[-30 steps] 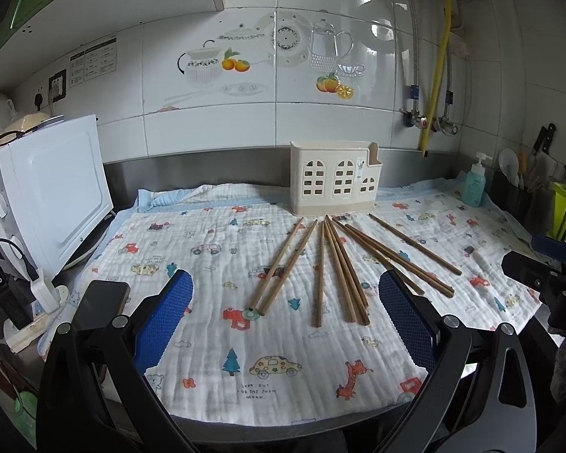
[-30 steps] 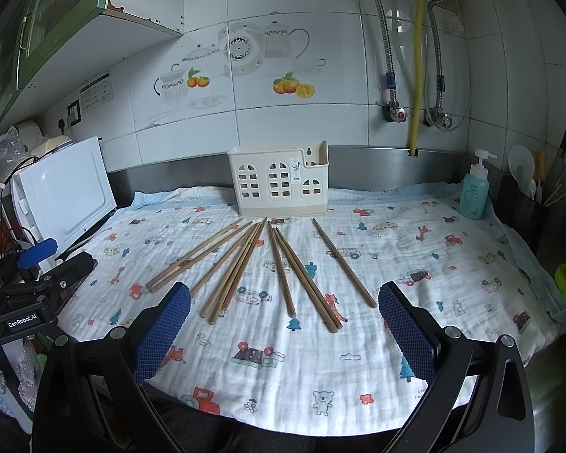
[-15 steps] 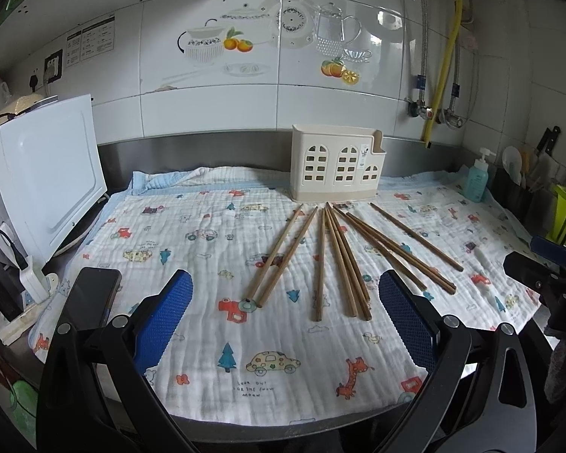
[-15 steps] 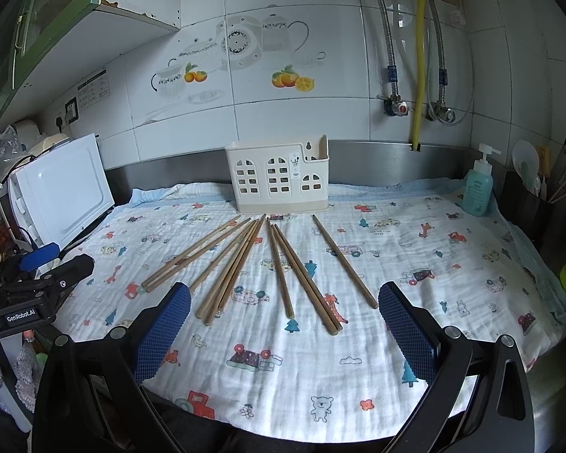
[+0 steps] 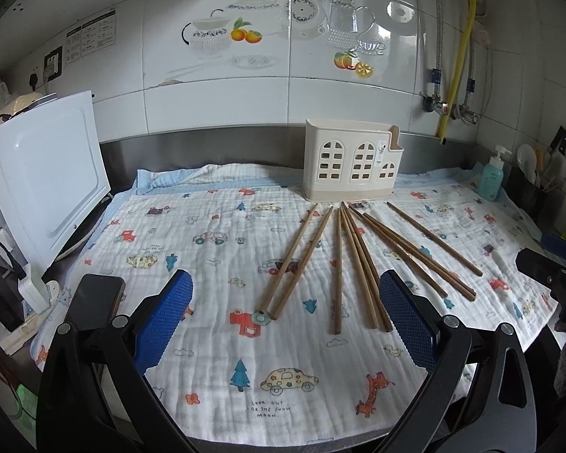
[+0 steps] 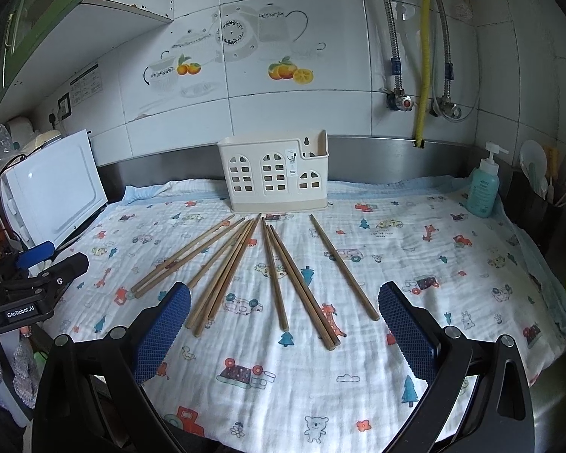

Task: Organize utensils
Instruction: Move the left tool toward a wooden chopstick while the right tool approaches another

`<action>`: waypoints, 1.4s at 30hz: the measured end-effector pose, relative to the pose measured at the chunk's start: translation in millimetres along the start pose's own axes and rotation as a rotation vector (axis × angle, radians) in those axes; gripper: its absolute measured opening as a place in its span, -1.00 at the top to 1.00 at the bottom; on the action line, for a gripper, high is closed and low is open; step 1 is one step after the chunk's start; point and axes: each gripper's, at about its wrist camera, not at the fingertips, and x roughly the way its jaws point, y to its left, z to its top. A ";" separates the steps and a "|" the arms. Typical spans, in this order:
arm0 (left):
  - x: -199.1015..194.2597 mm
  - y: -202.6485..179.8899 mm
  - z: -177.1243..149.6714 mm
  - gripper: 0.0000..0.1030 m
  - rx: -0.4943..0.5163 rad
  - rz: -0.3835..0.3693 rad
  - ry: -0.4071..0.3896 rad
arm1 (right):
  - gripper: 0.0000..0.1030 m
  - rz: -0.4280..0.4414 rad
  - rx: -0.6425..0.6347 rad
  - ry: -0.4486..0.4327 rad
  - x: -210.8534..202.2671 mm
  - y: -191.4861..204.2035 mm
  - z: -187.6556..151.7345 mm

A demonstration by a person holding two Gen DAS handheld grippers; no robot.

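Chopsticks [image 6: 271, 275] are lying fanned out on the printed cloth [image 6: 415, 249], their far ends gathering toward the cream utensil holder [image 6: 273, 173] and their near ends spreading toward me. I am counting about nine sticks in the right wrist view; some are lying so close together that I cannot be sure. From the left wrist view the same chopsticks [image 5: 354, 260] are sitting right of centre, with the holder [image 5: 351, 166] standing upright just behind them, close to the steel backsplash. I cannot tell whether anything is standing inside the holder.

I am holding my right gripper [image 6: 283, 328] low over the near edge of the cloth, jaws spread wide with nothing between them, the blue pads [image 6: 162, 332] flanking the near ends of the sticks. My left gripper [image 5: 283, 321] is likewise hovering wide apart and holding nothing, its blue pads [image 5: 405, 321] framing the near tips.

Further out, a dark phone [image 5: 94, 302] is resting at the cloth's left edge, a white appliance [image 5: 45, 177] is standing beside it, and a soap pump bottle [image 6: 483, 185] is sitting at the far right.
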 end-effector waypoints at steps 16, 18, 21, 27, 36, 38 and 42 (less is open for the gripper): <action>12.4 1.6 6.7 -0.90 0.015 0.010 0.009 | -0.88 0.004 -0.005 0.024 16.2 0.8 3.9; 16.0 2.3 7.0 -0.90 0.011 0.009 0.015 | -0.88 0.003 -0.006 0.033 20.1 0.2 4.0; 22.6 4.3 6.6 -0.90 0.001 0.004 0.026 | -0.88 0.005 -0.006 0.040 25.2 -2.5 4.2; 34.3 6.0 4.1 -0.90 -0.010 -0.011 0.044 | -0.88 0.002 -0.013 0.056 34.9 -8.5 3.9; 55.7 9.2 1.8 -0.90 -0.021 -0.008 0.083 | -0.88 -0.004 -0.005 0.090 53.7 -18.5 1.6; 59.0 10.6 1.9 -0.90 -0.024 -0.008 0.086 | -0.88 -0.004 -0.009 0.094 56.8 -18.9 2.0; 64.6 12.7 2.0 -0.90 -0.029 -0.005 0.092 | -0.88 -0.006 -0.011 0.103 63.1 -20.1 1.3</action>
